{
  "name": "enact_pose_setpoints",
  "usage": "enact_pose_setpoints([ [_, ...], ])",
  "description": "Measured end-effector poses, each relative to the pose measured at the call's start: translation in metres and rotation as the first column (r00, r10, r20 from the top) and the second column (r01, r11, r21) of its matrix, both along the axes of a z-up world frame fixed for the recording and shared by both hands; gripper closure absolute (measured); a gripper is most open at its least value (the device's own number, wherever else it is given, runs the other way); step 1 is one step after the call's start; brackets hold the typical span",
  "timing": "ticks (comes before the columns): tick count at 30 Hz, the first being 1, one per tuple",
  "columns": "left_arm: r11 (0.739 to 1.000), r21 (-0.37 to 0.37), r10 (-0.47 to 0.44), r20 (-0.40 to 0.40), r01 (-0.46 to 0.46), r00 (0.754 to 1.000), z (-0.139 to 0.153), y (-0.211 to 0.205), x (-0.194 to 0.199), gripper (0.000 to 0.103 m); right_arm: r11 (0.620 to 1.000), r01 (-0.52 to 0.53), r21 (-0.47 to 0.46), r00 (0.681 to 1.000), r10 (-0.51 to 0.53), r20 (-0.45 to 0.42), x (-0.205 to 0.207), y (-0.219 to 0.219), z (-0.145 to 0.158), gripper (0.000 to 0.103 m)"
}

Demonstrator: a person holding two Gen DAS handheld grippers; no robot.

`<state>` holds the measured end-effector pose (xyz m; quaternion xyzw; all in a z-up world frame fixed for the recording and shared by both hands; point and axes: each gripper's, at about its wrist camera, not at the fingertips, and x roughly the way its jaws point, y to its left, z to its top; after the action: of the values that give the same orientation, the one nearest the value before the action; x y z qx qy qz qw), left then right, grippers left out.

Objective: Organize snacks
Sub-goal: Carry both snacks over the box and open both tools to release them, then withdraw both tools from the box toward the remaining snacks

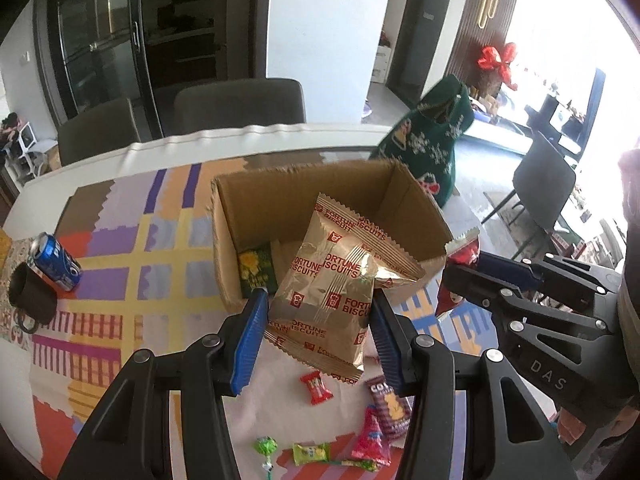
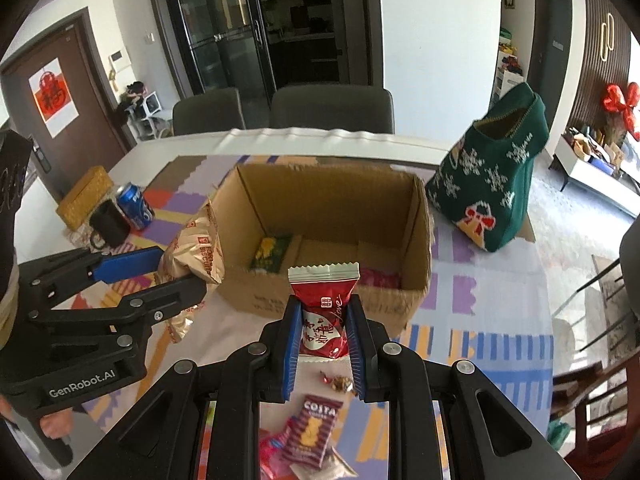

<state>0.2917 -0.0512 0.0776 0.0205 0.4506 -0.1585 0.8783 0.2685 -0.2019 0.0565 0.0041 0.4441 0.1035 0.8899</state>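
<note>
The left gripper [image 1: 318,312] was clamped on a gold pack of Fortune Biscuits [image 1: 332,292], held by its sides above the table, just short of the near wall of the open cardboard box [image 1: 416,208]; the right gripper [image 2: 322,328] was clenched on a small red snack packet [image 2: 322,312], also held up in front of that box. The gold pack looked puffy and slick, so a squeeze by the sides alone could have let it slide out or tip before it cleared the rim. With both tools close together at the same opening, they could have knocked against each other, or a hanging pack corner could have caught the near wall and shoved the light box along the patterned tablecloth [image 1: 120,248]. A green packet [image 1: 256,270] already lay inside, and loose sweets, such as the Costa packet [image 2: 316,432], remained on the table nearer the cameras, where a low pass might have scattered them
</note>
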Motion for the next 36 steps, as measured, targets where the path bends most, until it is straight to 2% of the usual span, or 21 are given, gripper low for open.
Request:
enact_pose_setpoints([
  [7,1.0,0.005,0.024,0.016,-0.024,1.0,0.01,0.003,0.025,0.053,1.0,-0.001,0.022,1.0,0.001,0.001,0.025,0.0,0.006,0.08],
  [14,0.999,0.004,0.037,-0.004,-0.037,0.999,0.001,0.003,0.051,0.053,0.999,0.016,0.029,1.0,-0.017,0.008,0.053,-0.003,0.008,0.08],
  [24,0.998,0.029,0.048,-0.044,-0.047,0.998,-0.021,-0.001,0.083,0.052,0.999,0.03,0.028,0.999,-0.03,-0.026,0.086,-0.007,-0.014,0.08],
  [27,0.998,0.044,0.045,-0.04,-0.043,0.998,-0.026,-0.004,0.087,0.048,0.999,0.035,0.025,0.999,-0.034,-0.034,0.092,-0.008,-0.021,0.08],
  [29,0.998,0.047,0.047,-0.036,-0.045,0.998,-0.027,-0.003,0.087,0.04,0.999,0.05,0.009,0.998,-0.05,-0.028,0.094,-0.009,-0.023,0.07],
  [30,0.998,0.049,0.05,-0.032,-0.048,0.998,-0.028,-0.003,0.085,0.037,0.998,0.058,-0.006,0.998,-0.058,-0.022,0.095,-0.009,-0.023,0.06],
  [31,0.997,0.057,0.054,-0.028,-0.052,0.998,-0.028,-0.002,0.083,0.037,0.998,0.065,-0.019,0.998,-0.065,-0.004,0.094,-0.01,-0.022,0.054],
  [36,0.997,0.063,0.052,-0.022,-0.051,0.998,-0.025,-0.002,0.069,0.034,0.998,0.057,-0.013,0.998,-0.057,0.009,0.085,-0.013,-0.02,0.054],
])
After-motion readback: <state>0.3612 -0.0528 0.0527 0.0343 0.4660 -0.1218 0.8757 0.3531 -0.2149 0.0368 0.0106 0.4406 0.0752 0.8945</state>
